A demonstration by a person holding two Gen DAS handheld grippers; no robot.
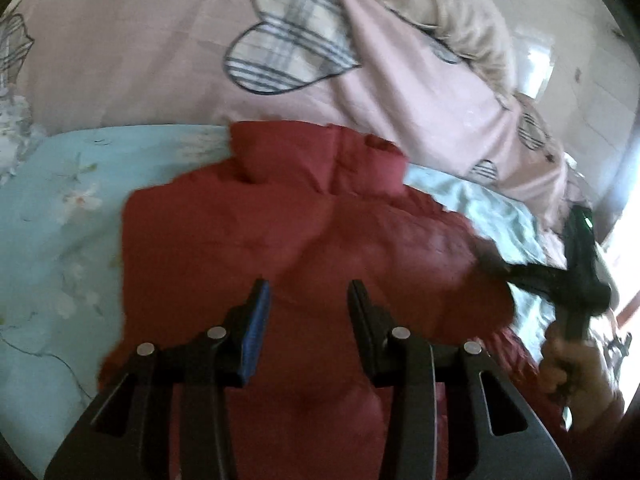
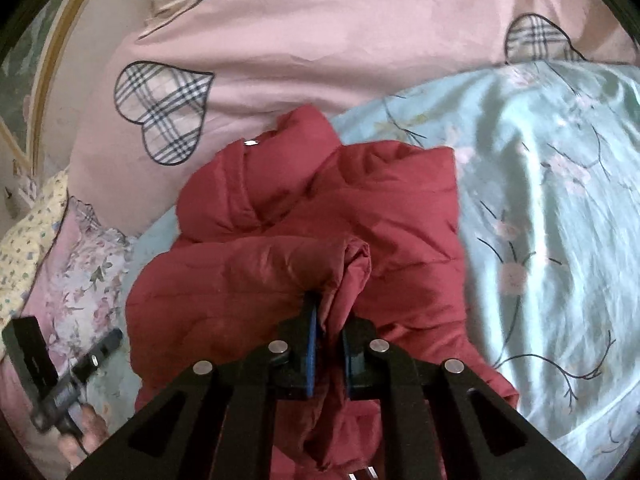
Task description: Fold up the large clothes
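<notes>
A dark red padded jacket [image 1: 304, 240] lies on a light blue flowered sheet [image 1: 60, 216], collar toward the far side. My left gripper [image 1: 308, 292] hovers over its middle with jaws wide apart and nothing between them. My right gripper [image 2: 330, 316] is shut on a bunched fold of the red jacket [image 2: 304, 216], lifted and pulled over the body. The right gripper also shows at the jacket's right edge in the left wrist view [image 1: 500, 264]. The left gripper shows at the lower left of the right wrist view [image 2: 106, 342].
A pink quilt with plaid hearts [image 1: 280, 32] is heaped behind the jacket. A beige cloth [image 1: 452, 12] lies on it at the far right. Flowered pillows [image 2: 48, 248] sit left in the right wrist view. The blue sheet [image 2: 552, 208] spreads right.
</notes>
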